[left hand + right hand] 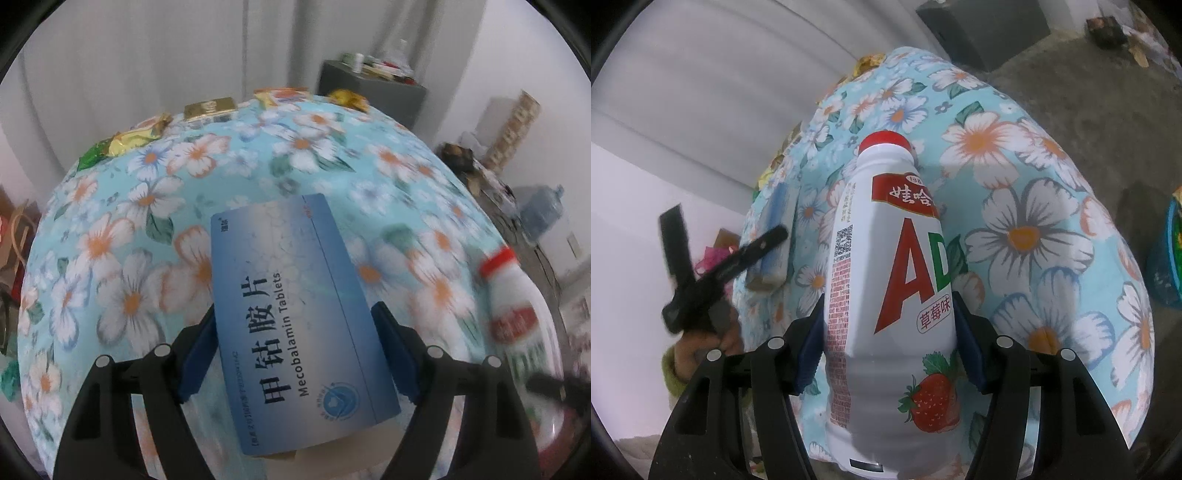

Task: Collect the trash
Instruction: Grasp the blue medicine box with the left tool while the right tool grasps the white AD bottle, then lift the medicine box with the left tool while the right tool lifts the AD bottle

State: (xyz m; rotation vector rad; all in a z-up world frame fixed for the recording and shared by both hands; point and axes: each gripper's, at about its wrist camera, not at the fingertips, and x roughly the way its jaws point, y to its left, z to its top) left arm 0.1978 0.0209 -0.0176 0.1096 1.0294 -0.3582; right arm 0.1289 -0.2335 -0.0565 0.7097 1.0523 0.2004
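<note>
A blue tablet box [273, 251] printed "Mecobalamin Tablets" sits between the pads of my left gripper [295, 308], which is shut on its long sides. The box stays low over the flowered tablecloth [147, 206]; whether it rests on the cloth I cannot tell. In the right wrist view my right gripper [887, 306] is shut on a white strawberry milk bottle [890, 258] with a red cap, held above the cloth. That bottle [513, 295] appears blurred at the right of the left wrist view. The left gripper [727, 222] and the box [775, 236] show at the table's left edge.
Snack wrappers [140, 136], a gold box [210, 107], an orange packet [280, 94] and a yellow wrapper [349, 98] line the table's far edge. A grey cabinet [369, 92] stands behind. A water jug [543, 214] and a blue bag [1171, 251] sit on the floor.
</note>
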